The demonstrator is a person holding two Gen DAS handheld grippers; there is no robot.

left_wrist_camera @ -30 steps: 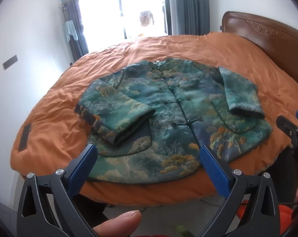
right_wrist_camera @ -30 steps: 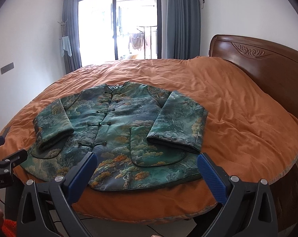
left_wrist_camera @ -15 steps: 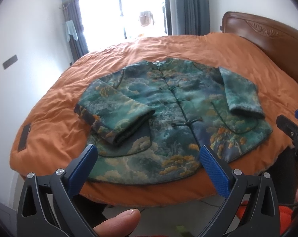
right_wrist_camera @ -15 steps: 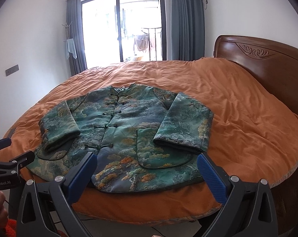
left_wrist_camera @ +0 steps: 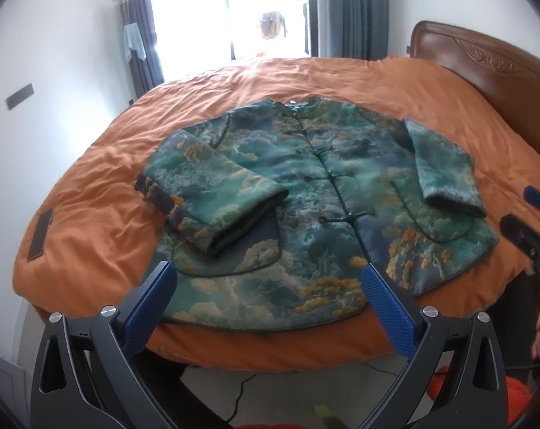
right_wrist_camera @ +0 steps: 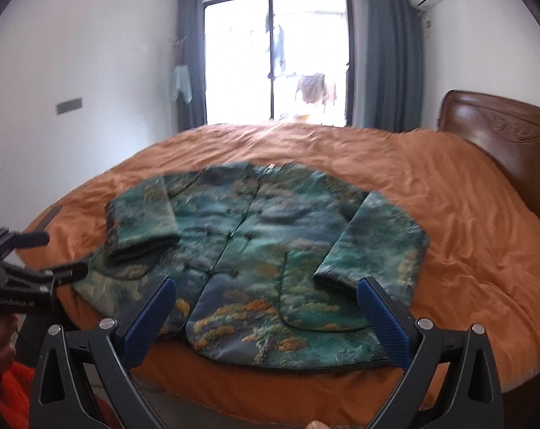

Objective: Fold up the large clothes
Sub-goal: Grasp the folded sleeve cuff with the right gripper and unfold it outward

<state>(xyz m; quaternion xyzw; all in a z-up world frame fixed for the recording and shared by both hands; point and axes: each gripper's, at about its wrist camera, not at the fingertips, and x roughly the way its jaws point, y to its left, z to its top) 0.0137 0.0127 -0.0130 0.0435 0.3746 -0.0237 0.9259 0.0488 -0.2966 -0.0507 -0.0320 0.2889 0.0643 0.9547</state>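
A green jacket (left_wrist_camera: 305, 193) with a cloud and tree print lies flat, front up, on the orange bedspread (left_wrist_camera: 91, 193), hem toward me. Both sleeves are folded in over the front. The jacket also shows in the right wrist view (right_wrist_camera: 270, 250). My left gripper (left_wrist_camera: 266, 286) is open and empty, held in the air in front of the hem. My right gripper (right_wrist_camera: 266, 300) is open and empty, also in front of the hem, to the right. Each gripper shows at the edge of the other's view.
The bed has a brown wooden headboard (right_wrist_camera: 502, 132) at the right. A window with grey curtains (right_wrist_camera: 277, 57) is behind the bed. White walls stand at the left. A cable lies on the floor (left_wrist_camera: 245, 386) below the bed's near edge.
The right gripper has tilted upward and shifted left, so the jacket sits lower in its view, with motion blur. The left gripper has barely moved. The jacket has not moved.
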